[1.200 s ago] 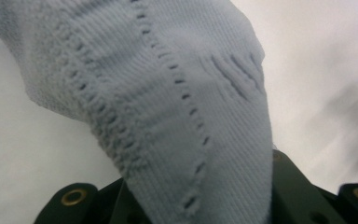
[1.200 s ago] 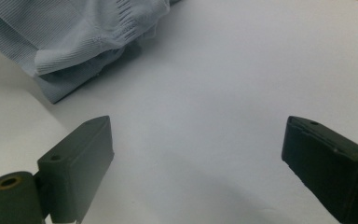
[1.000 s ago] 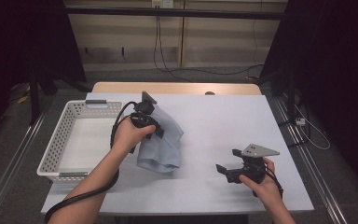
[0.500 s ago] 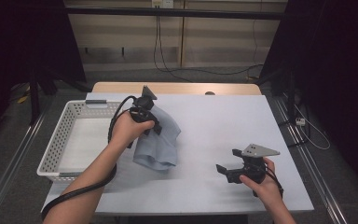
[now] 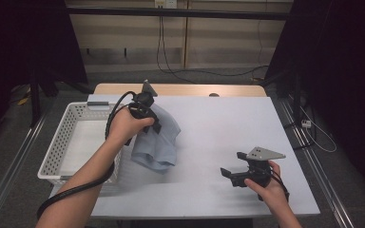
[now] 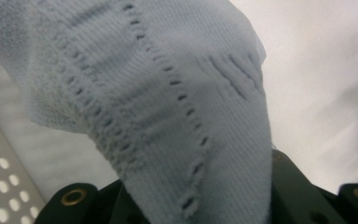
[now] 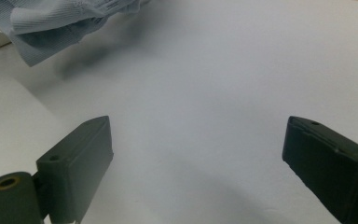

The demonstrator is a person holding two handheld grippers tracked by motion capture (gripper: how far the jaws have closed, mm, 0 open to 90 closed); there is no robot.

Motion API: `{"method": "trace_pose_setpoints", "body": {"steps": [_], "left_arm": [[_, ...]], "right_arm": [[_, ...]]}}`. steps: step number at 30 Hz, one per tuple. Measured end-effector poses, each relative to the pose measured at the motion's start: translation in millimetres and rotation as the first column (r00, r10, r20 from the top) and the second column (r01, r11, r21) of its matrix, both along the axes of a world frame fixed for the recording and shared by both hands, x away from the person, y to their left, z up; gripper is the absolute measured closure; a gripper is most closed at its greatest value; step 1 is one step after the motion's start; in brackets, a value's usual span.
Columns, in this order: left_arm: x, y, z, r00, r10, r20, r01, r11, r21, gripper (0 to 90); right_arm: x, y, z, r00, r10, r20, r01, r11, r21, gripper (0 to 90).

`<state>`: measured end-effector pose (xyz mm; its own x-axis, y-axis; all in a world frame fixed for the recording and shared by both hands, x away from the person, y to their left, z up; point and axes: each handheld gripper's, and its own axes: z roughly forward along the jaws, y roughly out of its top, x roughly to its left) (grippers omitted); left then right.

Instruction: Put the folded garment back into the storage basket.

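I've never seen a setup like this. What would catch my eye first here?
Probably the pale blue cloth hanging from the left gripper, lifted above the table just beside a white basket at the table's left edge. Next, the right gripper near the front right, jaws wide open with nothing between them.

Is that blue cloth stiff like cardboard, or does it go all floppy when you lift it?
Probably floppy: the blue cloth hangs in soft folds below the left hand-held gripper that pinches it. It looks light too, since one pinch seems to carry it. Its knitted ribs suggest it is stretchy rather than slippery, so it likely will not slide out easily.
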<state>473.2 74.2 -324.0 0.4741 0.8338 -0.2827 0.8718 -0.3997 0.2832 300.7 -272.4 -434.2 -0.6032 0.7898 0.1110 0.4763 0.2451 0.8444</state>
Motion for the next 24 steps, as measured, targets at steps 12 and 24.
{"method": "trace_pose_setpoints", "body": {"steps": [12,24], "left_arm": [[4.9,9.5,11.2,0.9999,0.013,-0.007,-0.013,0.9995,0.028,73.4],[6.8,12.7,16.7,0.9998,0.014,-0.01,-0.014,0.9987,0.049,73.4]], "right_arm": [[0.6,2.6,-0.8,0.9999,0.012,-0.003,-0.012,1.0,-0.002,8.0],[0.4,4.3,-0.9,0.9998,0.017,-0.004,-0.017,1.0,-0.003,7.3]]}}
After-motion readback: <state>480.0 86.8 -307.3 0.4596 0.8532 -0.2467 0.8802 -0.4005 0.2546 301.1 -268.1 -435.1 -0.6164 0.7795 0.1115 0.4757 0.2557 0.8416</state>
